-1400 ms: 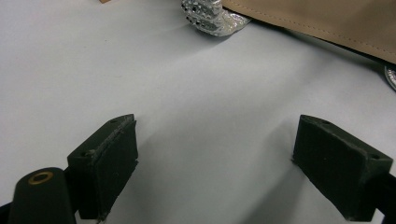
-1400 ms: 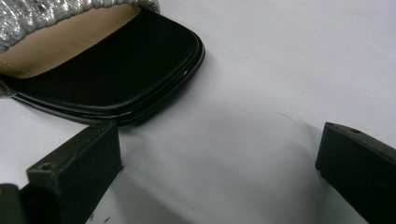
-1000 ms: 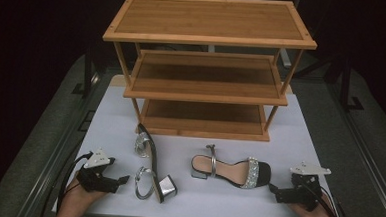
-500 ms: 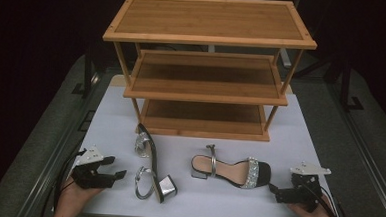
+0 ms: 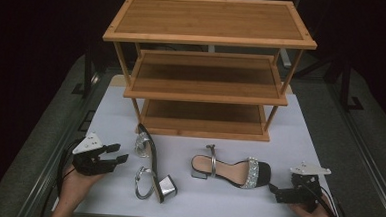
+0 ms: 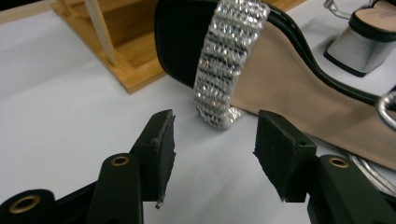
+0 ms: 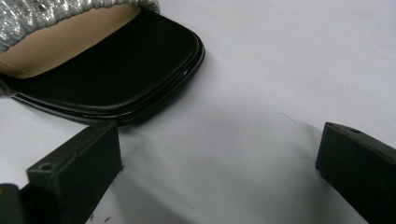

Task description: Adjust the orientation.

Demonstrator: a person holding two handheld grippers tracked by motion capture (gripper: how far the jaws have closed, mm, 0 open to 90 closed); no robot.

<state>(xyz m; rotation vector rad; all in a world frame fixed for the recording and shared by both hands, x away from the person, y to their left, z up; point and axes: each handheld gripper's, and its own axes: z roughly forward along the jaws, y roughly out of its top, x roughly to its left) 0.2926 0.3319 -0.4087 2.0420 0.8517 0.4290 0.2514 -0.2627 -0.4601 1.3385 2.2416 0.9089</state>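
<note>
Closing on nothing, left gripper (image 5: 118, 153) jaws face glittery-strapped sandal (image 6: 261, 70); right gripper (image 5: 275, 192) jaws wide, empty.

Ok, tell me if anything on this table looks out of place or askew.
The left sandal lies tipped on its side on the white table, sole edge up and silver block heel toward the person, while the right sandal sits upright on its sole. The wooden rack stands square, its shelves bare.

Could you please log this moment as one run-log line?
left gripper: jaws just narrowing, empty, beside tipped sandal | right gripper: open, empty, at upright sandal toe | shoe rack: bare
</note>
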